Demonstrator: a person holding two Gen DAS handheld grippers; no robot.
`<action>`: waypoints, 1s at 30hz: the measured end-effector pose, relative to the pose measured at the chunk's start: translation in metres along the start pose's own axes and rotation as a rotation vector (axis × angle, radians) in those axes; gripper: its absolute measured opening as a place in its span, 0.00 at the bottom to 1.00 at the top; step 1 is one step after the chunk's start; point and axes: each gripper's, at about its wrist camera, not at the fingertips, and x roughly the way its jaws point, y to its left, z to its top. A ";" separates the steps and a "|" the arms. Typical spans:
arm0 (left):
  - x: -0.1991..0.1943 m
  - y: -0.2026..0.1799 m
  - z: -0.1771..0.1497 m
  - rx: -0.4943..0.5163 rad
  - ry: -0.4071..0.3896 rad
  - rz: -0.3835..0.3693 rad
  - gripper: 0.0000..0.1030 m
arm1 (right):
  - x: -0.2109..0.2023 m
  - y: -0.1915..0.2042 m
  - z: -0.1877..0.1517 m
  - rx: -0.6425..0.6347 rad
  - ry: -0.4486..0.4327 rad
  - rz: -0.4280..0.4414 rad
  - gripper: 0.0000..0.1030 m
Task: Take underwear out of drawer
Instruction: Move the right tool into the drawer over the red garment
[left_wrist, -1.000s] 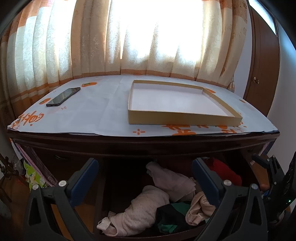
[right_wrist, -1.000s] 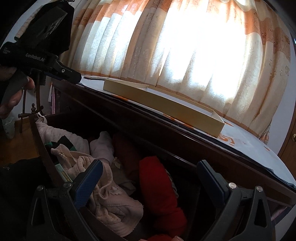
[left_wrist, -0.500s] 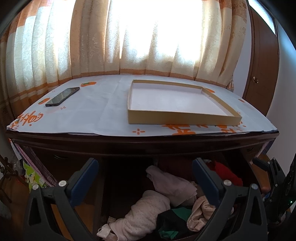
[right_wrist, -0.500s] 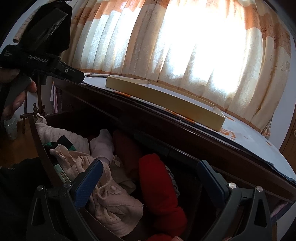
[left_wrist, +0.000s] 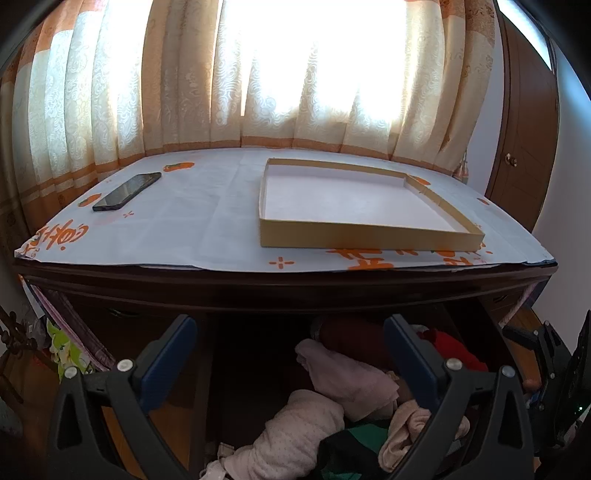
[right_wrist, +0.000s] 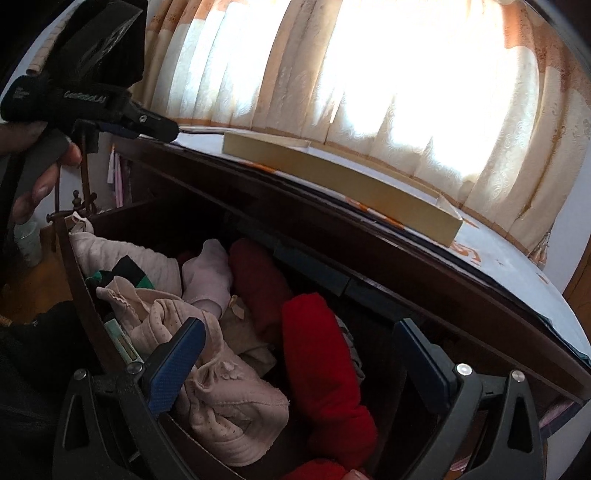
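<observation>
- the dark wooden dresser (left_wrist: 295, 291) fills both views, its top covered by a white sheet with orange print (left_wrist: 207, 221), backlit cream and orange curtains (left_wrist: 184, 81) behind it
- my open drawer (right_wrist: 79, 280) sits below the top edge, packed with rolled and crumpled clothing
- a shallow cardboard tray (left_wrist: 354, 236) rests on the sheet toward the right side, nothing inside it
- the underwear in the drawer: a bright red roll (right_wrist: 321, 354) at the right, a dark red roll (right_wrist: 258, 280) beside it, a pale pink dotted piece (right_wrist: 229, 410) at the front, a pink roll (right_wrist: 207, 273) behind, a black and green item (right_wrist: 125, 273) toward the left
- my left gripper (left_wrist: 291, 354) hangs over the drawer's left half with jaws spread wide, holding nothing; my fingers (right_wrist: 33, 192) wrap its handle in the right view
- my right gripper (right_wrist: 299, 358) hovers over the red roll, jaws wide apart, empty, blue pads (right_wrist: 177, 369) clear of the cloth
- a black phone (left_wrist: 127, 191) lies flat on the sheet near the left rear corner, well apart from the tray
</observation>
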 end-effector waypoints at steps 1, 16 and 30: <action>0.000 0.001 0.000 -0.001 0.000 -0.001 1.00 | 0.000 0.001 0.000 -0.001 0.006 0.005 0.99; 0.007 -0.001 -0.002 0.007 0.040 -0.025 1.00 | 0.019 -0.007 0.004 0.045 0.137 0.075 0.99; 0.015 -0.002 -0.008 0.010 0.063 -0.027 1.00 | 0.046 -0.021 0.013 0.092 0.292 0.083 0.99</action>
